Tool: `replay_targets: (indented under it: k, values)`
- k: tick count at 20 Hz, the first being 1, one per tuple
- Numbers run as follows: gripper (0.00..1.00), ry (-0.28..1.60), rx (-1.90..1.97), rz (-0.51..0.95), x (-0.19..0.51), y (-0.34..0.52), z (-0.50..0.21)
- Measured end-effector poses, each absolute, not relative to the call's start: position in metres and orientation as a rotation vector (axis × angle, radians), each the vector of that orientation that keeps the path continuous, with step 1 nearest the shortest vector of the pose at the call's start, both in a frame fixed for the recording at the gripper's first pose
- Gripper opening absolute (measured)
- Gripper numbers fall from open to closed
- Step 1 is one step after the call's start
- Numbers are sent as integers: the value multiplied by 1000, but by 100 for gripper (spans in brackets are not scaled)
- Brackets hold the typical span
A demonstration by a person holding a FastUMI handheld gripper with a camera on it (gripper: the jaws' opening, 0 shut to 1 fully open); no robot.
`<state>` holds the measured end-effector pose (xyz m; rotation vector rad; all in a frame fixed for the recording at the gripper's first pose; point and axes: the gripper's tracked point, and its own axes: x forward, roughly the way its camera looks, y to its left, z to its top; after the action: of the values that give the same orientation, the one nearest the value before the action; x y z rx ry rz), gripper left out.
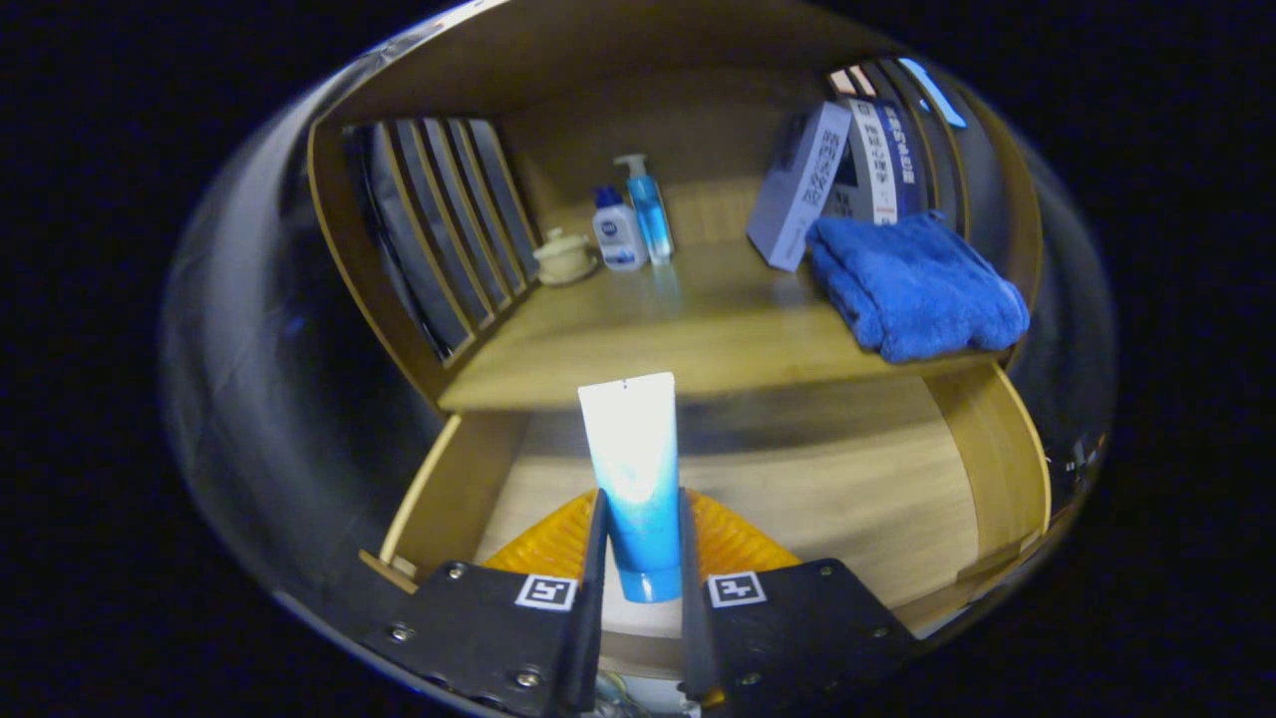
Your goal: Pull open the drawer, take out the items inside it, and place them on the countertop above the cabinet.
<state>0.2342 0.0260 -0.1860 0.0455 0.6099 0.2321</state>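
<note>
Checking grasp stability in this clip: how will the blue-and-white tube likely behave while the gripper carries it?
The tube, clamped near its cap between the gripper fingers, looks like soft plastic, so it may squash slightly. Its glossy skin could slip. With most of its length beyond the fingers, it might pivot.

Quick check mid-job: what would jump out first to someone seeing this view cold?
The white-and-blue plastic tube, gripped upright between the gripper jaws over the open wooden drawer. Beyond it, a folded blue towel lies on the wooden countertop, beside a leaning box.
</note>
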Motion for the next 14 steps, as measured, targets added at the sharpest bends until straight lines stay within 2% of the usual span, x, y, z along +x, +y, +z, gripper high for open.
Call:
replay_targets:
  k: [6,14]
  values:
    - [33,409,98,202,294,31,-120]
    - [33,420,51,100,367,21,-157]
